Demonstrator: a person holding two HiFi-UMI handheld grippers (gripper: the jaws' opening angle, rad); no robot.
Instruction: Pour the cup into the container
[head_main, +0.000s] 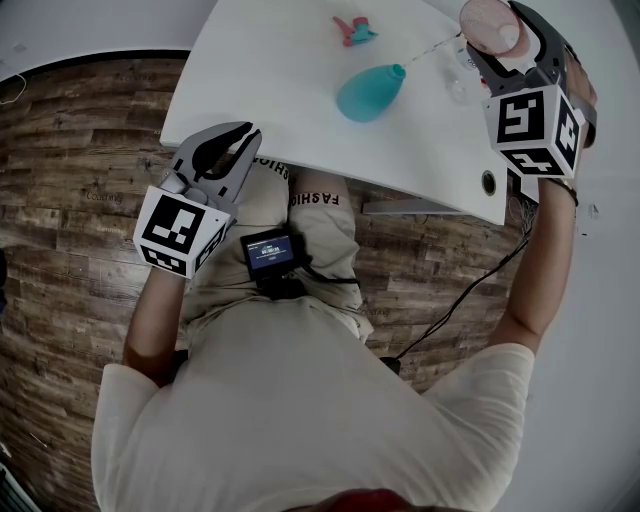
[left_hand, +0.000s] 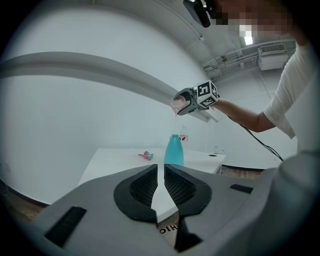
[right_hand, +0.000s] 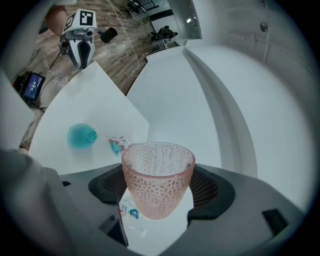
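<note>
A pink dimpled cup (head_main: 490, 25) (right_hand: 157, 180) is held high over the white table (head_main: 270, 100), with my right gripper (head_main: 505, 45) (right_hand: 157, 187) shut on its sides. The cup is tipped, and a thin stream (head_main: 430, 50) runs from its rim to the mouth of a teal bottle (head_main: 368, 93) (right_hand: 80, 136) (left_hand: 173, 151) standing on the table. My left gripper (head_main: 240, 140) (left_hand: 161, 172) hangs off the table's near-left edge, over the floor. It points at the bottle, its jaws together but for a thin slit, with nothing between them.
A small pink and teal object (head_main: 352, 30) (left_hand: 146, 155) lies on the table beyond the bottle. A clear plastic water bottle (right_hand: 131, 212) (left_hand: 184, 134) lies below the cup. A cable hole (head_main: 488, 182) sits near the table's front edge, above the wooden floor (head_main: 80, 190).
</note>
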